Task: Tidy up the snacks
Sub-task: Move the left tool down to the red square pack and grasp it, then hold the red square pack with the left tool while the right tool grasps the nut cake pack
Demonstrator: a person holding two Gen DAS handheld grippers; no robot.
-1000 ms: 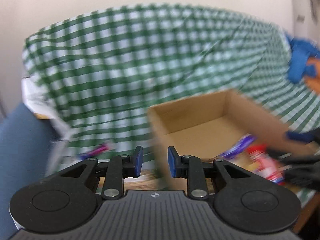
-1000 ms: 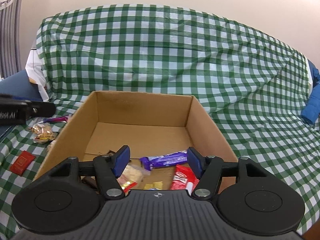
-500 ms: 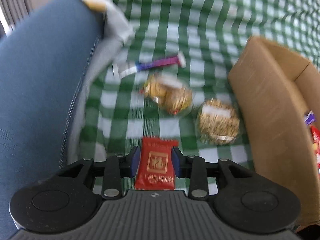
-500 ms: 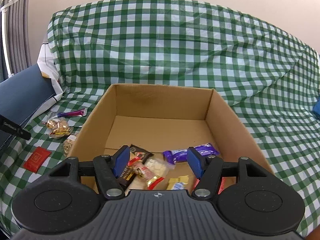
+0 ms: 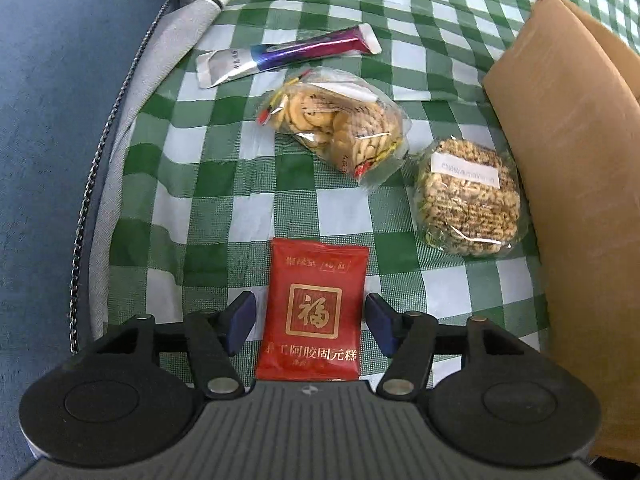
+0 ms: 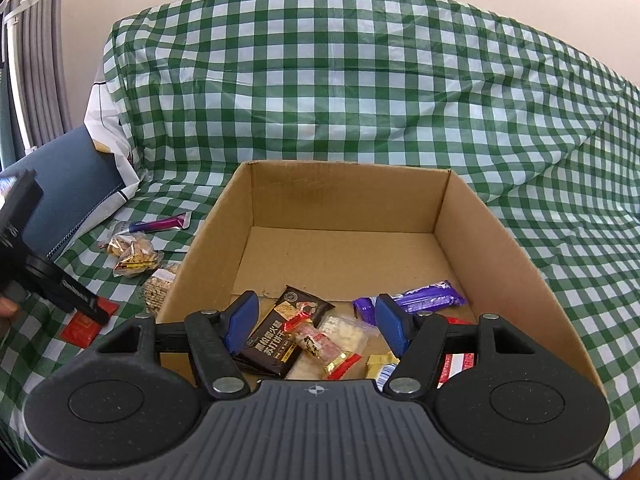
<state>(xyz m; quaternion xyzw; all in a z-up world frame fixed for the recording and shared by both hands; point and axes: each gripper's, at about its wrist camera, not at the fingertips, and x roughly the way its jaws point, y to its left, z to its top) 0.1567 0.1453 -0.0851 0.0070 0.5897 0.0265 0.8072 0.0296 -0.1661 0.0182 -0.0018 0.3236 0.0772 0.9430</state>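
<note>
A red snack packet (image 5: pixel 316 312) lies flat on the green checked cloth, between the open fingers of my left gripper (image 5: pixel 312 322); the pads stand apart from its edges. Beyond it lie a clear bag of biscuits (image 5: pixel 340 120), a round noodle cake in clear wrap (image 5: pixel 468 200) and a purple stick packet (image 5: pixel 288 54). The cardboard box (image 5: pixel 572 152) stands to the right. My right gripper (image 6: pixel 316 322) is open and empty above the box (image 6: pixel 348 200), over a dark packet (image 6: pixel 280 332), a purple bar (image 6: pixel 420 300) and other small snacks.
A blue cushion (image 5: pixel 52 120) with a grey piped edge borders the cloth on the left. The left gripper's body (image 6: pixel 48 280) shows at the left of the right wrist view, over the red packet (image 6: pixel 86 326). The checked cloth (image 6: pixel 360 80) rises behind the box.
My left gripper swung down from the box to the loose snacks, came lower over the red packet and opened wider around it. My right gripper rose slightly above the box and stayed open.
</note>
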